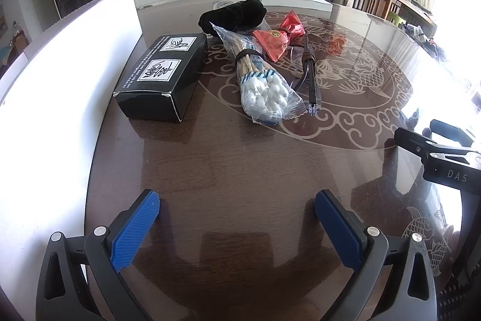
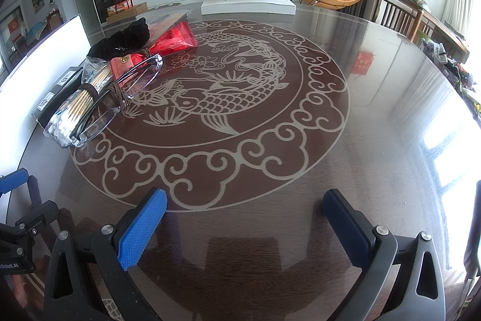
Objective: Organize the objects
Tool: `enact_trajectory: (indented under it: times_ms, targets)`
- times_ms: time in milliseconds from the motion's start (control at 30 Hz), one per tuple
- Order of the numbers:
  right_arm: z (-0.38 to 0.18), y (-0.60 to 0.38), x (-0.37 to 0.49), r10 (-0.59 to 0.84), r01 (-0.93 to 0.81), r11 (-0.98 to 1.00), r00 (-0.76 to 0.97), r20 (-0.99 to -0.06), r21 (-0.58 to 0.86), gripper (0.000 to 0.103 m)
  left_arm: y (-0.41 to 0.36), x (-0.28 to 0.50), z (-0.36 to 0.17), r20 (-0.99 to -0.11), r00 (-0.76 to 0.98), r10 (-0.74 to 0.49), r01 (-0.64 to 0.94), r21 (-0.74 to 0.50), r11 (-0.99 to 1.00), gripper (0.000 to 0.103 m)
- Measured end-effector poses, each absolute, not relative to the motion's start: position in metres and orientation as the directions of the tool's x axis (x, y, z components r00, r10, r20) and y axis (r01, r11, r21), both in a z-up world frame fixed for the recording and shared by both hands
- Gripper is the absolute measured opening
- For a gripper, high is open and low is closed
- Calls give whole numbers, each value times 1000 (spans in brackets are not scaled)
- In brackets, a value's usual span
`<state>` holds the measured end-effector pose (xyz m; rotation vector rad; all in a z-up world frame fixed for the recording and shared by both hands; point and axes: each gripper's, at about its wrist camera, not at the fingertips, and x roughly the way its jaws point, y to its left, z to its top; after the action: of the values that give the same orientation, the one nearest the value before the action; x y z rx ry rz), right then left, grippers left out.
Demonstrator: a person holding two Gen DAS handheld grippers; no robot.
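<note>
We hold two grippers low over a round, dark brown glass-topped table (image 2: 375, 98) etched with a pale carp and cloud pattern. Our left gripper (image 1: 237, 215) has its blue ribbed pads (image 1: 135, 230) spread wide apart, with nothing between them. Our right gripper (image 2: 245, 218) is likewise spread wide and grips nothing; only bare table shows between its fingers.

The things to organize lie in a loose cluster ahead of the left gripper, well apart from both tools. A black rectangular cardboard box with white printed labels (image 1: 162, 77) sits at the cluster's left, beside a tall white panel (image 1: 60, 74). Just right of the box lies a clear plastic bag of wooden-stemmed cotton swabs (image 1: 261, 86), bound round the middle by a brown elastic band. A pair of clear-lensed glasses with dark arms (image 1: 309, 80) rests against the bag's right side. A red foil packet with a gold emblem (image 1: 275, 42) lies partly on the bag's far end, and a black fuzzy fabric bundle (image 1: 234, 14) lies behind.
</note>
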<state>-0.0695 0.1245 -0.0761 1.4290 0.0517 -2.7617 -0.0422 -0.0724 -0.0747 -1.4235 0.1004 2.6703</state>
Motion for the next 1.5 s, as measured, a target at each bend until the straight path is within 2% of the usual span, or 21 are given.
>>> enact_trajectory:
  times_ms: [467, 533, 700, 800, 833, 867, 900, 967, 1067, 1133, 1367, 1500]
  targets:
    - [-76, 125, -71, -21, 52, -999, -575, -818, -11, 103, -71, -41, -75, -817, -574, 61, -111, 4, -994, 103]
    - [-74, 124, -84, -41, 81, -997, -530, -847, -3, 103, -71, -41, -75, -816, -575, 60, -109, 4, -994, 103]
    - [-40, 100, -110, -273, 122, -961, -558, -784, 248, 103, -71, -41, -75, -816, -575, 59, -108, 4, -994, 103]
    - [-31, 63, -143, -321, 162, -947, -525, -788, 277, 102, -71, -41, -75, -816, -575, 59, -107, 4, -994, 103]
    - [-32, 50, -153, -305, 167, -952, -523, -796, 255, 95, -71, -41, -75, -816, -575, 59, -107, 4, -994, 103]
    - [-35, 38, -162, -292, 175, -956, -506, -812, 235, 83, -71, -41, -75, -816, -575, 59, -108, 4, -994, 103]
    - [-41, 30, -172, -291, 182, -956, -470, -833, 231, 75, -71, -41, -75, -816, -575, 59, -108, 5, -994, 103]
    - [-55, 23, -180, -293, 176, -955, -407, -865, 240, 44, -71, -41, -75, -816, -575, 58, -107, 5, -994, 103]
    - [-60, 34, -170, -282, 157, -959, -422, -862, 237, 23, -71, -41, -75, -816, -576, 58, -107, 5, -994, 103]
    - [-61, 51, -156, -291, 143, -957, -432, -853, 254, 17, -71, -41, -75, -816, -576, 58, -106, 5, -994, 103]
    - [-63, 121, -80, -189, 87, -982, -529, -827, 169, 17, -71, -43, -73, -825, -561, 69, -118, -3, -993, 103]
    - [-61, 137, -54, -174, 78, -984, -558, -812, 157, 20, -74, -57, -47, -776, -608, 168, -123, -117, -985, 103]
